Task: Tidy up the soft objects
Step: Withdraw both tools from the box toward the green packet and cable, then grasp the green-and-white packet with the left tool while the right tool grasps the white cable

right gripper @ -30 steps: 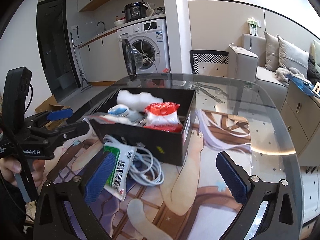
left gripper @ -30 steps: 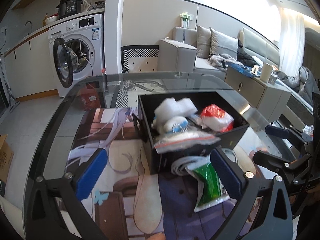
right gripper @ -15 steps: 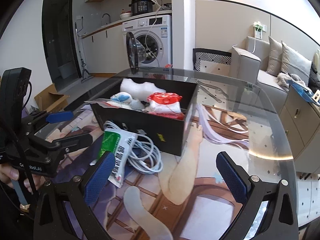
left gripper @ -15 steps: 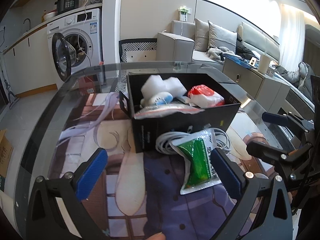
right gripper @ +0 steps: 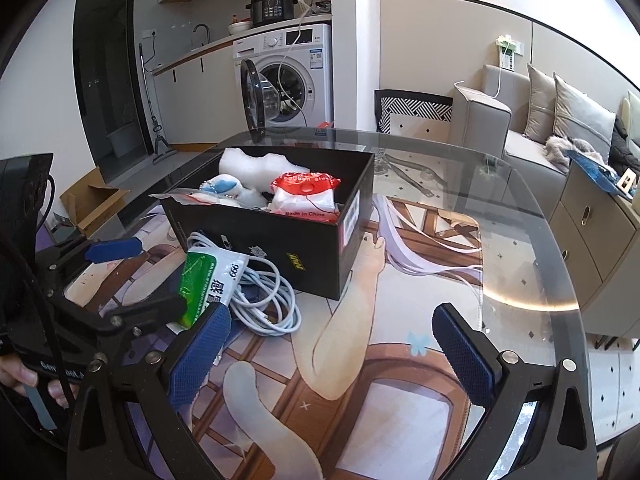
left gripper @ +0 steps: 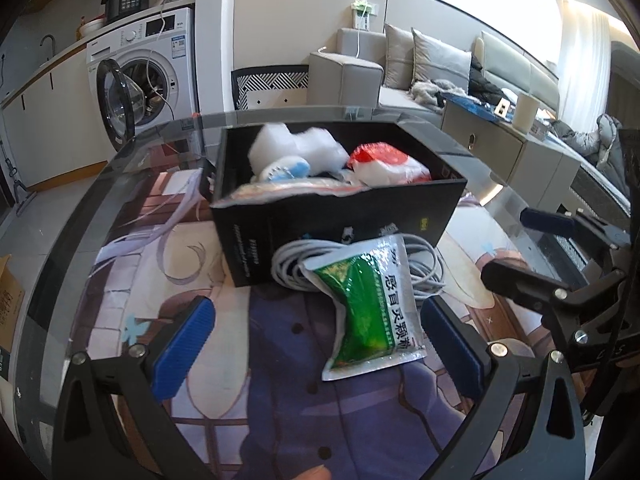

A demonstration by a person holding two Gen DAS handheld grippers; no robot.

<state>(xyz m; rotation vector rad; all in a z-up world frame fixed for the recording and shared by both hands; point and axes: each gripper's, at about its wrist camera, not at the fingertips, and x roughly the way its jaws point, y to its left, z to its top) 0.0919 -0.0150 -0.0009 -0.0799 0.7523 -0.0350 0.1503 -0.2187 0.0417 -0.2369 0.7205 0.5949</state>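
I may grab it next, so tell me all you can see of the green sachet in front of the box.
The sachet is a flat, sealed foil-like pouch, green printed panel with white lettering and silvery-white edges, a little puffed. It lies outside the black box, on the printed mat, its top end resting on the coiled white cable. Nothing grips it: the left gripper is open with the sachet lying between its pads.

Green-and-white sachet [left gripper: 372, 308], black box [left gripper: 340, 216]
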